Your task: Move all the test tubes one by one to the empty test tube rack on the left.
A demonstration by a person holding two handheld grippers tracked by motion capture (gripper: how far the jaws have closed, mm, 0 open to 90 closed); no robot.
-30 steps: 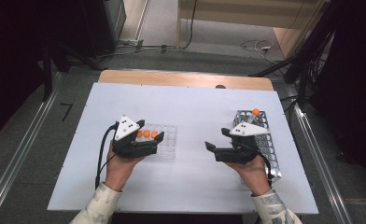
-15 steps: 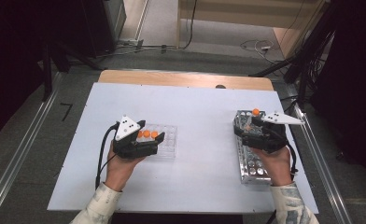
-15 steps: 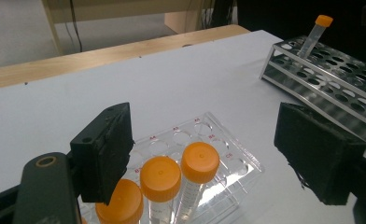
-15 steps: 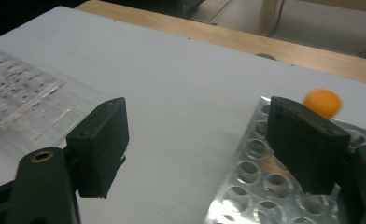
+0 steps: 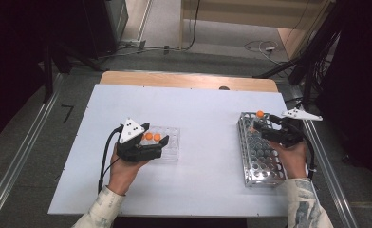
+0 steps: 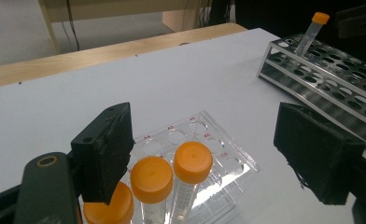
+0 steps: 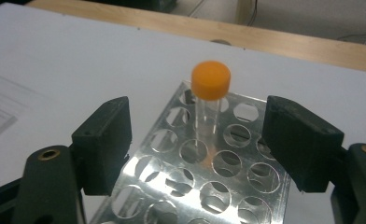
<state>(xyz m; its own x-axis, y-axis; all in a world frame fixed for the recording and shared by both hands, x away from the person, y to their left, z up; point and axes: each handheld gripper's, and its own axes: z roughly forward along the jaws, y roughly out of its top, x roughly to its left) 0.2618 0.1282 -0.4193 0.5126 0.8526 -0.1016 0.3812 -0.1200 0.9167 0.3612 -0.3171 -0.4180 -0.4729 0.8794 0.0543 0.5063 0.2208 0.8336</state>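
Note:
A clear plastic tray lies at the left of the white table and holds three orange-capped tubes. My left gripper hovers over the tray's near-left end, open, its jaws either side of the tubes without touching them. A metal rack lies at the right, and one orange-capped tube stands upright in its far row. My right gripper is held over the rack just short of that tube, open, with the tube standing free between and beyond the jaws.
The white tabletop has a wooden strip along its far edge. Most holes of the rack hold nothing. Metal rails run along both sides of the table, and cables lie on the floor beyond.
My right gripper has swung from left of the rack to above its far right part, facing the standing tube. The left gripper and tray have stayed put.

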